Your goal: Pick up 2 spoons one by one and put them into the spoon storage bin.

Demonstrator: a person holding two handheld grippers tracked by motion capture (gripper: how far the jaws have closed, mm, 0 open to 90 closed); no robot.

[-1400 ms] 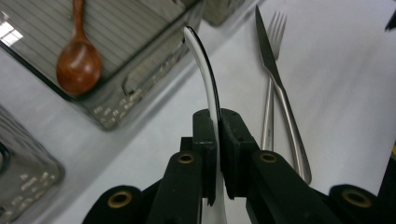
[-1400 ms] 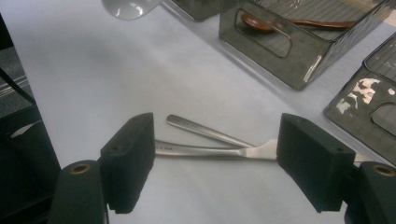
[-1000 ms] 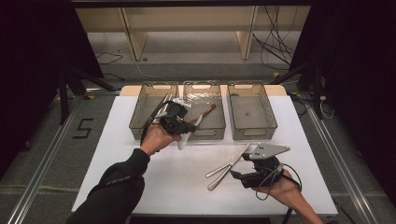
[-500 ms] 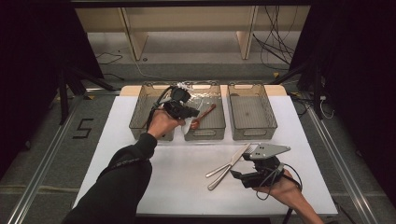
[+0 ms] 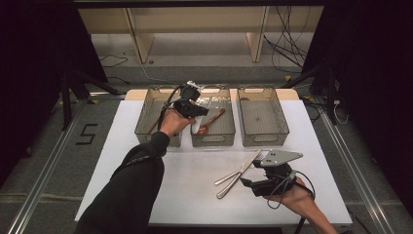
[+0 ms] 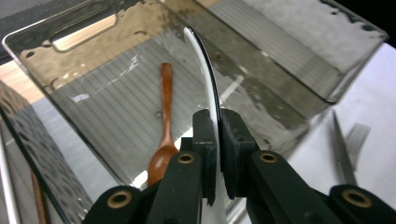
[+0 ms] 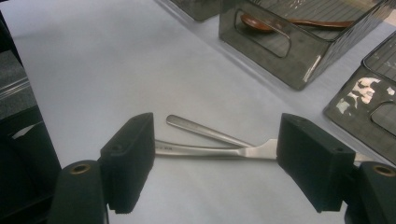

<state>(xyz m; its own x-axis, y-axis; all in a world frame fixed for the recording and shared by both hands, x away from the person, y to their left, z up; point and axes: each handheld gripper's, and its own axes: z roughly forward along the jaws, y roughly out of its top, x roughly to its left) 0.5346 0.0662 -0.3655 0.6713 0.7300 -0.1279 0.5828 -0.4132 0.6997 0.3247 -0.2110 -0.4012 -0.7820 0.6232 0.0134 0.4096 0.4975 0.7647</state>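
Nearest me, the right tongs [image 5: 246,184] gape wide at the two metal utensils [image 5: 237,171] on the white surface [image 5: 195,185]. Beyond those, the left tongs [image 5: 198,110] clamp a white utensil [image 6: 208,88] over the middle bin [image 5: 213,139], holding a wooden spoon [image 5: 209,123].

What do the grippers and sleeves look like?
Both grippers are black, with blocky black jaw pads and brass-coloured pivot rivets. The right gripper carries a grey three-cornered plate and trails a black cable. The left gripper has a black cable looping over it. The left arm wears a long black sleeve.
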